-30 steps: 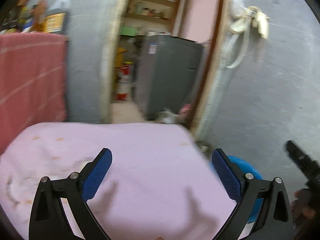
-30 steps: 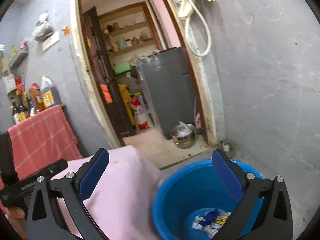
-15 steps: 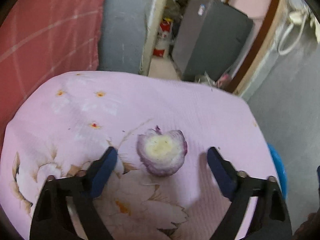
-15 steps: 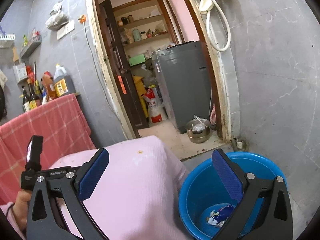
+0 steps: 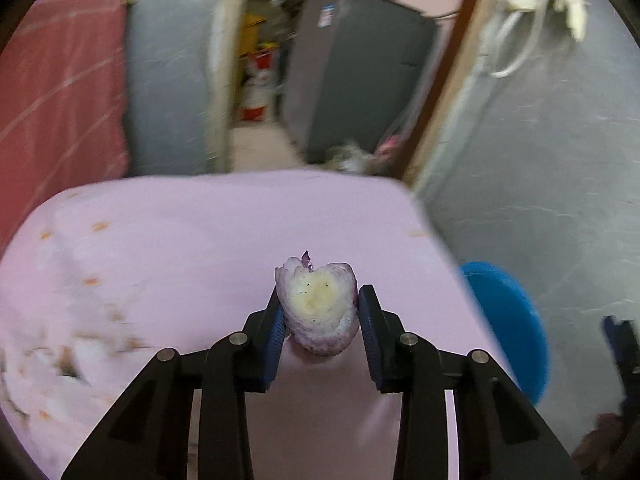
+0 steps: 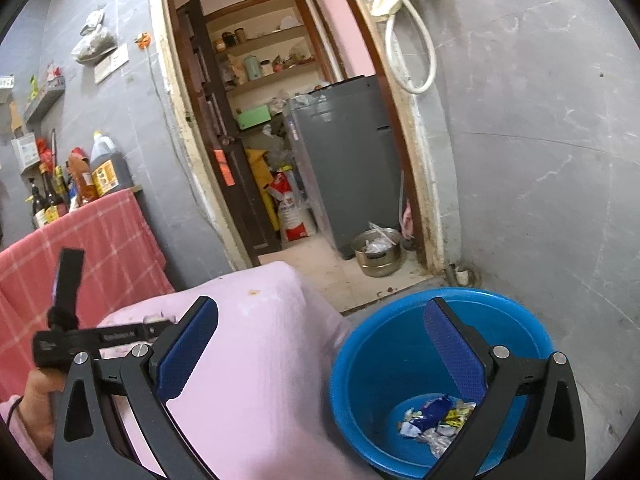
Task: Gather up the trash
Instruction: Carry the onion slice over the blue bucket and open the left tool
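A cut onion scrap (image 5: 316, 300), purple-skinned with a pale yellow core, sits between the blue pads of my left gripper (image 5: 320, 296) just above the pink flowered tablecloth (image 5: 192, 240). The jaws are closing and both pads touch the scrap's sides. My right gripper (image 6: 320, 308) is open and empty, hovering over the cloth's edge (image 6: 260, 340) and the blue tub (image 6: 520, 320). The tub stands on the floor with crumpled wrappers (image 6: 436, 420) at its bottom. In the left wrist view the tub (image 5: 504, 320) lies beyond the table's right edge.
A red checked cloth (image 6: 88, 240) with bottles (image 6: 100, 168) on top stands to the left. Ahead is a doorway with a grey washing machine (image 6: 344, 160), shelves and a steel pot (image 6: 378, 252) on the floor. A grey wall (image 6: 540, 160) is on the right. A person's hand (image 6: 40, 392) holds the left tool.
The left gripper tipped down over the onion scrap and its jaws closed from wide apart onto it. The right gripper shifted only slightly above the tub.
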Tool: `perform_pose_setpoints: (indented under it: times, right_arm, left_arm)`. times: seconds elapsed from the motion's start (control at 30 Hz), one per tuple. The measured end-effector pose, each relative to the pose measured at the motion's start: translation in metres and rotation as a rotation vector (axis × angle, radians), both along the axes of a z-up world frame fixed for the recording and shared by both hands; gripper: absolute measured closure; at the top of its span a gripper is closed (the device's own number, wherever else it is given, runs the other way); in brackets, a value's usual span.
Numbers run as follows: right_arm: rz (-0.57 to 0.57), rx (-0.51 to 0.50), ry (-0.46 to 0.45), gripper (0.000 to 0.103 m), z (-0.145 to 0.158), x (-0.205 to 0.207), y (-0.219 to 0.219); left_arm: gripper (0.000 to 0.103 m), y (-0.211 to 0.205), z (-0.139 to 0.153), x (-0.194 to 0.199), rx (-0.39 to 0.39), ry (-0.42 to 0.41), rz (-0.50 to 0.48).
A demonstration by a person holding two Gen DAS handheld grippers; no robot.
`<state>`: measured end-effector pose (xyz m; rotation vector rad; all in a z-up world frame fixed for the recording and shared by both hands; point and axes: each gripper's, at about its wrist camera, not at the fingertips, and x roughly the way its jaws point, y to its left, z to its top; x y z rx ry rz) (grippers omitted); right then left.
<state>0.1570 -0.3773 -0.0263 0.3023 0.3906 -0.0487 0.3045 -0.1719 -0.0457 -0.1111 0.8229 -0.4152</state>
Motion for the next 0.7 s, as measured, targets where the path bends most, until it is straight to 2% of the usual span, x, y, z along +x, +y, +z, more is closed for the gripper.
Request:
perform_pose_setpoints:
  times: [0.27, 0.43, 0.53, 0.7]
  right_arm:
    - [-0.123, -0.001, 0.01, 0.0, 0.001, -0.02, -0.035]
    - [-0.188, -0.005, 0.006, 0.0, 0.004, -0.032, -0.056]
    - [-0.205, -0.02, -0.01, 0.0, 0.008, -0.038, -0.061]
    - [-0.225, -0.022, -0.05, 0.0, 0.011, -0.047, -0.062]
  left_arm:
    - [0.072, -0.112, 0.009, -0.016, -0.116, -0.026, -0.261]
    - [0.064, -0.163, 0.004, -0.017, -0.093, 0.005, -0.356]
    - [0.055, -0.163, 0.004, -0.023, -0.137, -0.01, -0.367]
    - [0.038, -0.132, 0.02, -0.03, -0.208, -0.074, -0.316]
